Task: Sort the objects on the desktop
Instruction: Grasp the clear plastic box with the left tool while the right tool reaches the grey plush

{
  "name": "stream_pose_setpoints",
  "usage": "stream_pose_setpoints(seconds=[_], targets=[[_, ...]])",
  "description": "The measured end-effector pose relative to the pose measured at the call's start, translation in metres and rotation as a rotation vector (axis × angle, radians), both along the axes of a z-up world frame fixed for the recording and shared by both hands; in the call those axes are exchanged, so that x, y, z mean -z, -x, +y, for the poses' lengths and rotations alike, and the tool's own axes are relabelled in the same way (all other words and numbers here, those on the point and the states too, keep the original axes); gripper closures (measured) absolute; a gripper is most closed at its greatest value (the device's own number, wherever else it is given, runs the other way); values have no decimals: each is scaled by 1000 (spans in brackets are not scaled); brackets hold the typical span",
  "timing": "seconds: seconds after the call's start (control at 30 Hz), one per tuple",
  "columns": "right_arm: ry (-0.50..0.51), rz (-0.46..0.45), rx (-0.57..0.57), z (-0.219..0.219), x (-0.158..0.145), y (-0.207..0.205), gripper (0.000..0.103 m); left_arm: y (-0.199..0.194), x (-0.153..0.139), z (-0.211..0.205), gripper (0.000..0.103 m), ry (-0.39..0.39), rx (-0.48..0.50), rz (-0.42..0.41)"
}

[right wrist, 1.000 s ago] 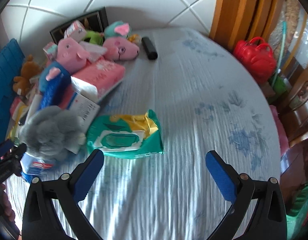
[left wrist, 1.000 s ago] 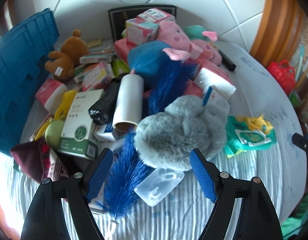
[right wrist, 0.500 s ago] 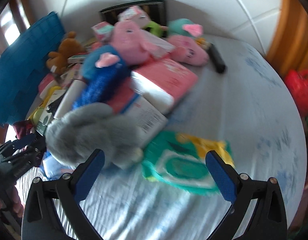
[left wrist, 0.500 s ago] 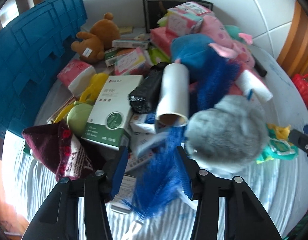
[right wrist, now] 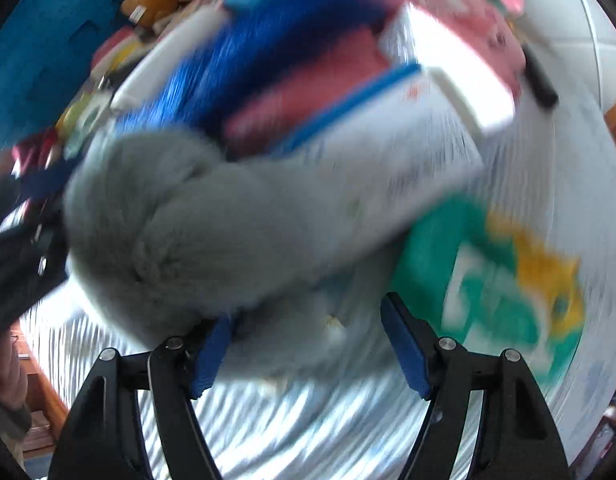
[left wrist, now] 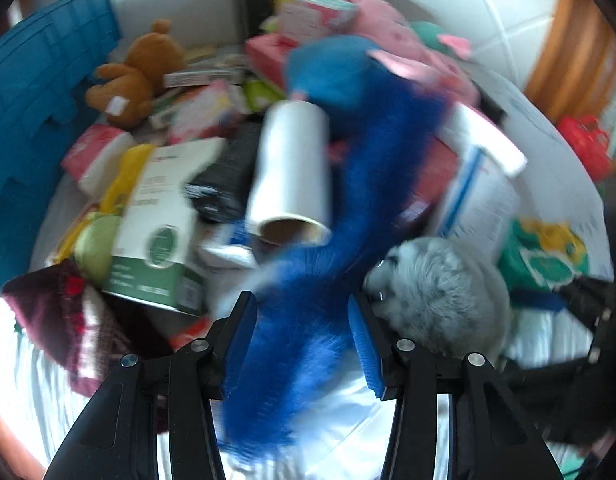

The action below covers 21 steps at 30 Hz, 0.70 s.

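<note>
While both views are smeared by motion, the left gripper (left wrist: 299, 344) is seen closed around the fluffy blue feather duster (left wrist: 308, 312), its blue pads pressed into the bristles where a second ago they stood wide apart above the pile. Just to its right, the grey furry plush toy (left wrist: 440, 300) is found lying on the white striped tablecloth (left wrist: 348, 412). In the right wrist view that same plush fills the space between the jaws of the right gripper (right wrist: 308, 352), which are closing; the left pad is touching fur, the right pad is still clear of it. A second ago only bare cloth was framed there.

Farther on, a green and yellow wet-wipe pack (right wrist: 504, 280) is seen beside the plush, then a white cardboard-cored roll (left wrist: 291, 176) and a white and green box (left wrist: 155, 232). Beyond them a blue and pink plush pig (left wrist: 348, 72) and a brown teddy bear (left wrist: 135, 76) are heaped.

At the far left, a blue plastic crate (left wrist: 39, 128) is seen; its contents cannot be told.
</note>
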State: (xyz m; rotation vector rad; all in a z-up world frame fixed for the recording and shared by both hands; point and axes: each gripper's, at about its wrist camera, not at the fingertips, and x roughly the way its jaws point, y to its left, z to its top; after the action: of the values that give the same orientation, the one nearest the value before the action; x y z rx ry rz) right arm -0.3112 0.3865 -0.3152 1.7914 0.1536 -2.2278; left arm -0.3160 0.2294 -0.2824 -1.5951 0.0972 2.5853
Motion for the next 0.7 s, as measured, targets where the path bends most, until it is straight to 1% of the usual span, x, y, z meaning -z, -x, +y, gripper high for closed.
stream_pose_setpoints(seconds=[0.07, 0.13, 0.27, 0.37, 0.43, 0.5, 0.6, 0.7], targets=[[9, -10, 45, 13, 0, -15, 30, -9, 3, 10, 56, -1, 42, -2], [-3, 5, 86, 25, -4, -26, 30, -20, 2, 15, 55, 3, 71, 4], [-19, 65, 168, 47, -20, -41, 30, -40, 2, 12, 49, -12, 86, -3], [-7, 104, 207, 57, -30, -51, 30, -54, 4, 10, 47, -20, 86, -12], [3, 131, 220, 61, -36, -57, 30, -60, 8, 11, 45, -22, 71, -24], [22, 154, 199, 62, -42, -60, 30, -64, 11, 10, 45, -19, 44, -27], [55, 183, 150, 64, -48, -61, 30, -69, 15, 10, 45, -18, -34, -32], [84, 185, 94, 67, -44, -50, 30, -75, 16, 17, 43, -23, -115, -30]])
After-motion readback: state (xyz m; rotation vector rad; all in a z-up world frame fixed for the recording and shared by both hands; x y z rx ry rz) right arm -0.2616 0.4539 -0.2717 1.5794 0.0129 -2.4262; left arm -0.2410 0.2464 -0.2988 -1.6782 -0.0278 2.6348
